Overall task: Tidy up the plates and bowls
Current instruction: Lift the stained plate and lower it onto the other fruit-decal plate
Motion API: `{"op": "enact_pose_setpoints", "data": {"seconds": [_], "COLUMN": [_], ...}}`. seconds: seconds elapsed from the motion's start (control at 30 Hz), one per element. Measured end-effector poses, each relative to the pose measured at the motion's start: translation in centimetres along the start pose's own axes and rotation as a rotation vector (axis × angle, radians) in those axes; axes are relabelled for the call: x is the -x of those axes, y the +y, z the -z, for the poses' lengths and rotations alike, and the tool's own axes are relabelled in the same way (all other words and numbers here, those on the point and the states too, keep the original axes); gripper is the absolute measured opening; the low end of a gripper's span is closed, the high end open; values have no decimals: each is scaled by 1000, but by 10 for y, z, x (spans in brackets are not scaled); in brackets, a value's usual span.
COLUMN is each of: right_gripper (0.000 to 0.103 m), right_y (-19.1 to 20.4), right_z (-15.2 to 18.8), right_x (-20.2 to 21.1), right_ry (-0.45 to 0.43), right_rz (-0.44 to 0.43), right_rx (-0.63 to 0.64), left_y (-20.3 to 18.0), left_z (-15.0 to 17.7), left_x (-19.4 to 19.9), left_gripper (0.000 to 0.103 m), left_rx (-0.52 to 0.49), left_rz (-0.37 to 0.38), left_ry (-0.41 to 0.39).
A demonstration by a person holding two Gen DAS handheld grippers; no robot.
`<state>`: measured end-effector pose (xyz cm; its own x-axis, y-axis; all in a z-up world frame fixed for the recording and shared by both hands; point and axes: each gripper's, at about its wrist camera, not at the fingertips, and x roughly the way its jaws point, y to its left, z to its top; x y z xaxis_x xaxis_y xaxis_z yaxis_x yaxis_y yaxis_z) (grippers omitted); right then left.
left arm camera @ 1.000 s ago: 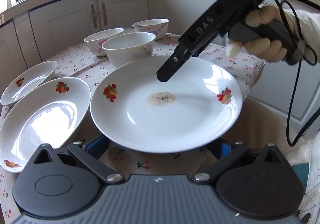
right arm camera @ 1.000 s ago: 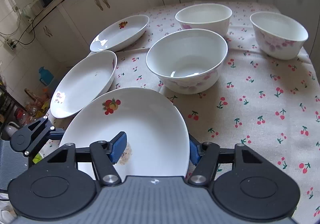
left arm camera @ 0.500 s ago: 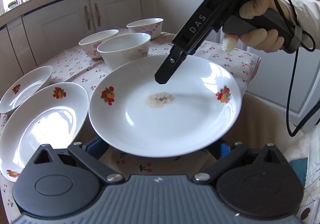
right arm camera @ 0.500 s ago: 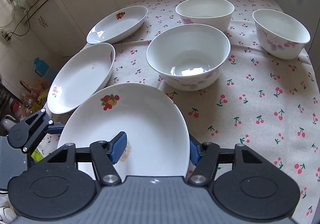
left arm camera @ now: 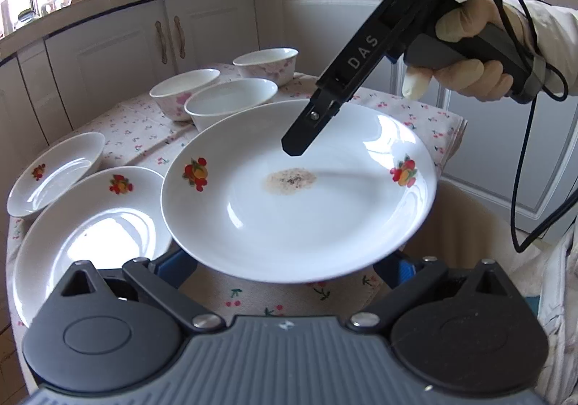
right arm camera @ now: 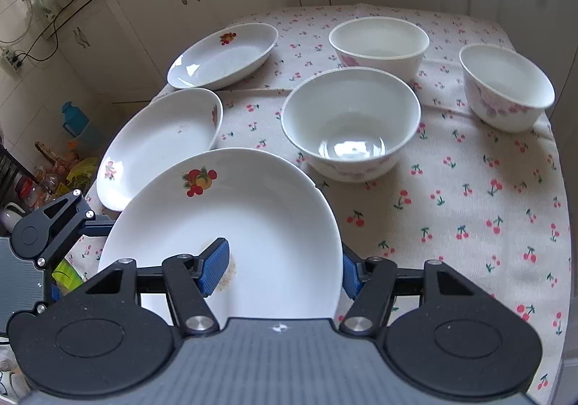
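Plate (right arm camera: 253, 224) (crumb stain at centre) sits gripped across its rim by the right gripper (right arm camera: 285, 269); bowls (right arm camera: 350, 123) at one o'clock; left gripper (left arm camera: 289, 266) unclear.

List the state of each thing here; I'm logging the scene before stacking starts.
Large white fruit-print plate: lifted off the table, brown stain at its centre.
Right gripper: shut on the large plate, one finger above it and one below.
Left gripper: open, fingers under the large plate.
Smaller fruit-print plates: upright, empty, on the cherry-print tablecloth.
White floral bowls: upright, empty, unstacked.
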<state>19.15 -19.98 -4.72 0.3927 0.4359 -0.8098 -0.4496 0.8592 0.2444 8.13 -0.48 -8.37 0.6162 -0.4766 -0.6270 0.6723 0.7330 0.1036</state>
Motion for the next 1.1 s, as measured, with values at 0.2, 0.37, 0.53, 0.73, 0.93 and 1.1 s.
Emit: {"op": "enact_pose_setpoints", "data": {"seconds": [0.2, 0.37, 0.53, 0.73, 0.93, 1.1], "right_gripper": [68, 68, 68, 69, 69, 68], "right_y": [14, 32, 51, 73, 90, 101], "right_z": [-13, -31, -51, -72, -86, -91], "right_x": [5, 4, -6, -28, -56, -74], "right_ry": [-17, -35, -43, -31, -7, 15], "right_rz": [-3, -9, -24, -43, -68, -70], "right_rx": [21, 61, 96, 126, 150, 171], "left_y": [13, 29, 50, 77, 97, 110], "left_z": [-6, -7, -4, 4, 18, 28], "left_x": [17, 27, 36, 42, 42, 42], "left_gripper": [102, 102, 102, 102, 102, 102], "left_rx": [-6, -4, 15, 48, 88, 112], "left_rz": [-10, -38, -64, -96, -127, -143], "left_ry": [-7, -14, -13, -8, 15, 24]}}
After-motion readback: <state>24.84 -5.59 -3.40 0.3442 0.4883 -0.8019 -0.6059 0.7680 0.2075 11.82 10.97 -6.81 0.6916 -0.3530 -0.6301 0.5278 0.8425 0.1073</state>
